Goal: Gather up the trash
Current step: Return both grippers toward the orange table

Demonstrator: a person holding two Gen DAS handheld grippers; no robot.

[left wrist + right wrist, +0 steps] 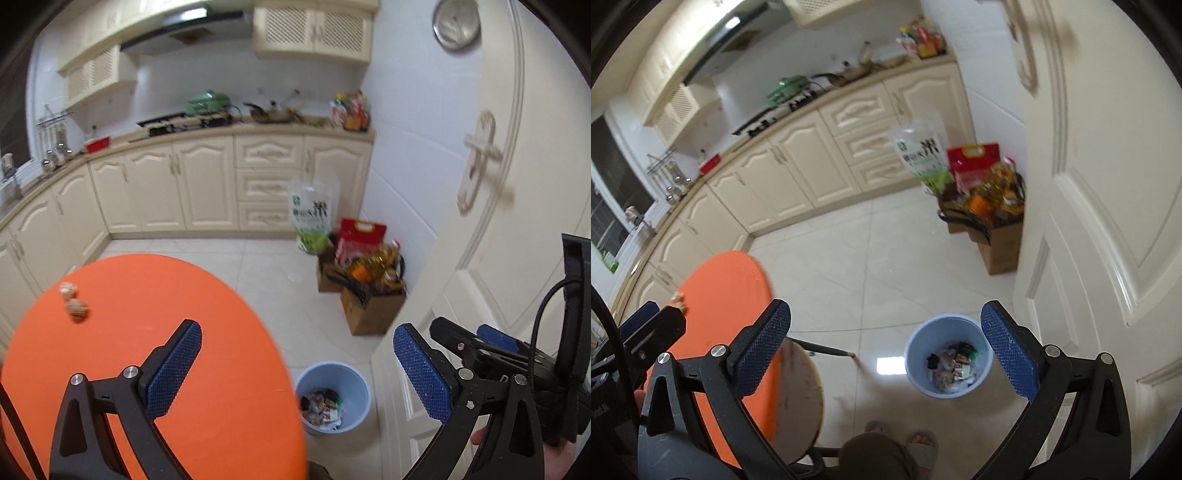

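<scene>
Two small crumpled brownish scraps [74, 302] lie near the far left edge of the round orange table [155, 302]. My left gripper [297, 363] is open and empty, above the table's right edge. A light blue bin [332, 397] with mixed wrappers inside stands on the floor just right of the table. My right gripper [886, 343] is open and empty, high above the floor with the bin [948, 356] between its fingers in view. The table [720, 321] and the scraps [679, 299] show at its left. The right gripper also shows at the right of the left wrist view [491, 338].
A round wooden stool [799, 398] stands below the table's edge. Cardboard boxes with bottles and bags [365, 284] sit against the wall. A white door [498, 184] is close on the right. Kitchen cabinets [207, 184] run along the back. My feet [905, 443] are near the bin.
</scene>
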